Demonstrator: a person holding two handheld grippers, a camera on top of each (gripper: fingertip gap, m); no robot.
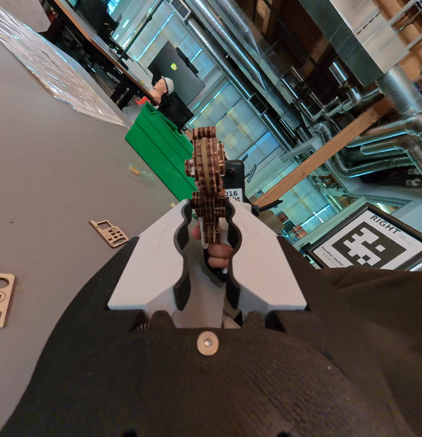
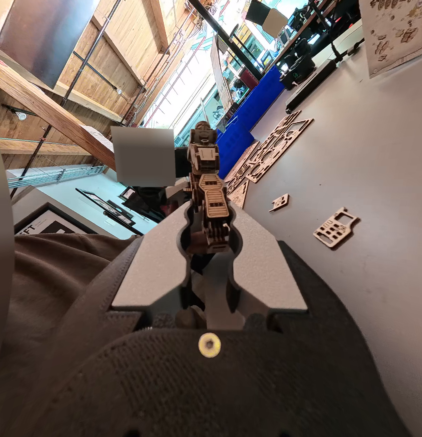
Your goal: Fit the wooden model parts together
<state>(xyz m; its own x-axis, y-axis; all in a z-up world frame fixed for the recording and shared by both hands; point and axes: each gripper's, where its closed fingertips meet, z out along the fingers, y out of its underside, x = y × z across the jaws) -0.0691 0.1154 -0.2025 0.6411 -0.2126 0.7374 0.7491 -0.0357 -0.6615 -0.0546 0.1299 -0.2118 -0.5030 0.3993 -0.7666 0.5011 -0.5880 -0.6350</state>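
Observation:
A partly built wooden model (image 1: 206, 165) of layered brown plywood is held in the air above the grey table (image 1: 51, 189). My left gripper (image 1: 208, 205) is shut on its lower end, and the model stands up past the fingertips. My right gripper (image 2: 210, 208) is shut on the same wooden model (image 2: 214, 201) from the opposite side. The right gripper's black camera body (image 1: 233, 175) shows just behind the model in the left wrist view. A person's hand (image 1: 218, 256) shows between my left fingers, behind the model.
Loose cut-out wooden pieces (image 1: 109, 233) (image 1: 0, 295) (image 2: 335, 230) (image 2: 279, 202) lie on the table. Emptied wooden sheets (image 2: 271, 151) lie by a blue crate (image 2: 247, 113). A green crate (image 1: 158, 146) and printed paper sheets (image 1: 51, 66) (image 2: 394, 35) sit farther off. The grippers are tip to tip, or close to it.

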